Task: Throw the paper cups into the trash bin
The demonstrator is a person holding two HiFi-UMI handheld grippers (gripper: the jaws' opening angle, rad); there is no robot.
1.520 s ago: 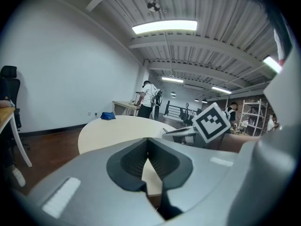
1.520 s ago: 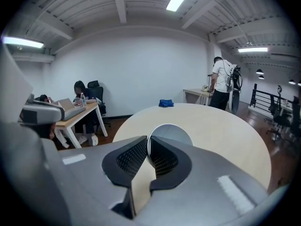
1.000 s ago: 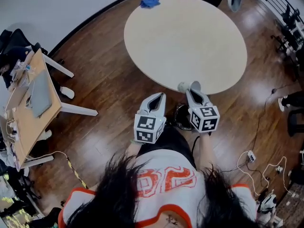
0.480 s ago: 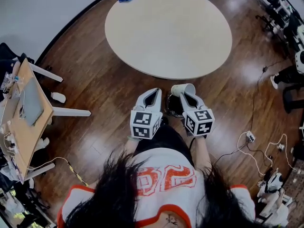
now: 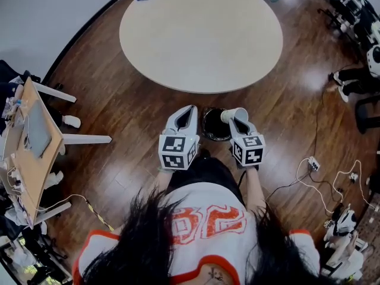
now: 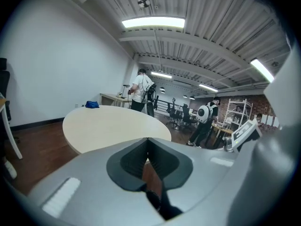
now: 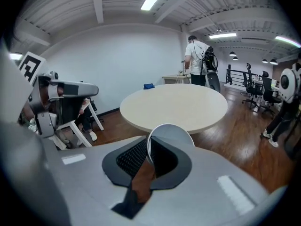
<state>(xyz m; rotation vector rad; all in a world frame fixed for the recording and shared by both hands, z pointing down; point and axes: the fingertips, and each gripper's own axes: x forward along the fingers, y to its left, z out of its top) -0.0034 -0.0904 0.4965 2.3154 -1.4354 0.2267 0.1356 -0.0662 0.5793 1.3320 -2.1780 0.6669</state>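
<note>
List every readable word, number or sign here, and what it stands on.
"32", perhaps "82", with hair covering part: orange digits on the jersey.
Square coded markers, no letters: on the left gripper and right gripper.
Cup: no print visible.
Nothing else is readable.

A big pale round table is parked on shiny brown wood flooring, backed by a plain white wall and lit by strip lights overhead.
</note>
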